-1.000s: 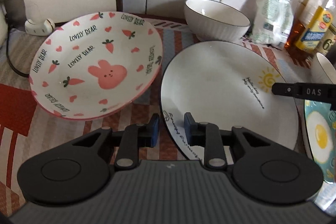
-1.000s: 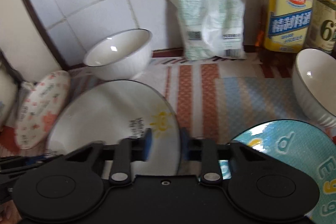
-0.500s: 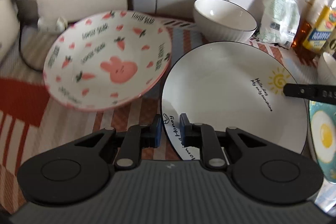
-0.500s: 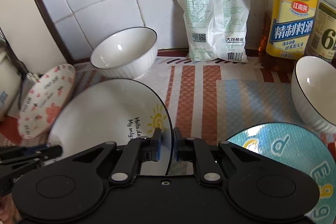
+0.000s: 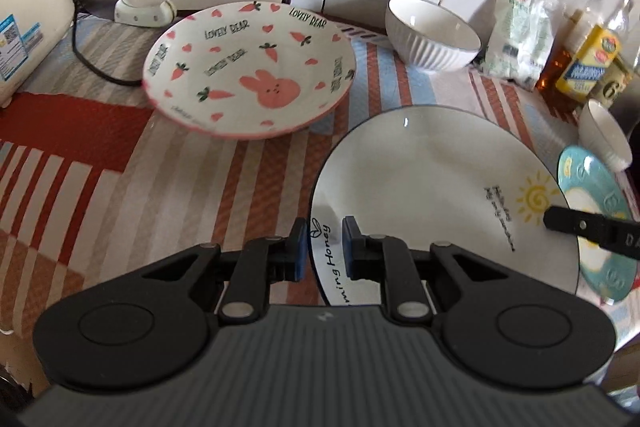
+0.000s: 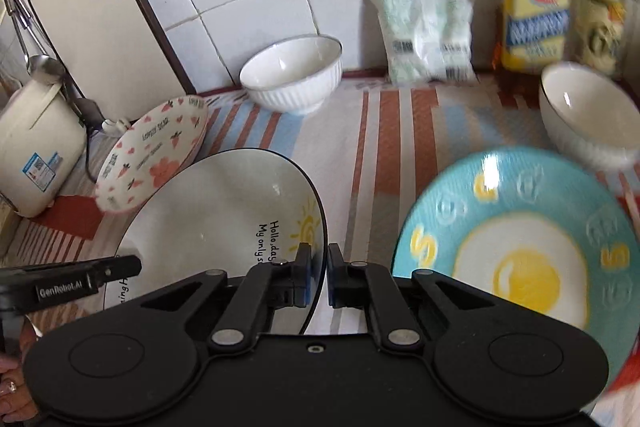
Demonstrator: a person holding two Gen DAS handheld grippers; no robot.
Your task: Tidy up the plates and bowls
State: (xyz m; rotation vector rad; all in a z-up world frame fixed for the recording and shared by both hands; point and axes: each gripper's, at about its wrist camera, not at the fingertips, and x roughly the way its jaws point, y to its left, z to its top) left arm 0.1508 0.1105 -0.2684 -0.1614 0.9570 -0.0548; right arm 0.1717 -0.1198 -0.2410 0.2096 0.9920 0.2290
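- The left tool [image 5: 324, 247] is closed on the near-left rim of the white sun plate [image 5: 432, 187].
- The right tool [image 6: 318, 277] clamps its right rim.
- The plate is between the bunny plate [image 5: 250, 69] and the egg plate [image 6: 520, 243], near the counter [image 5: 100, 179] front edge.

Left gripper [image 5: 325, 247] and right gripper [image 6: 318, 277] both clamped, angled downward.

Both wrist cams sit close above the counter, pitched down toward the tiled wall. Left views from the left, right from the right. Shared: white plate [image 5: 432, 187] [image 6: 224, 211], bunny plate [image 5: 248, 71] [image 6: 154, 155].
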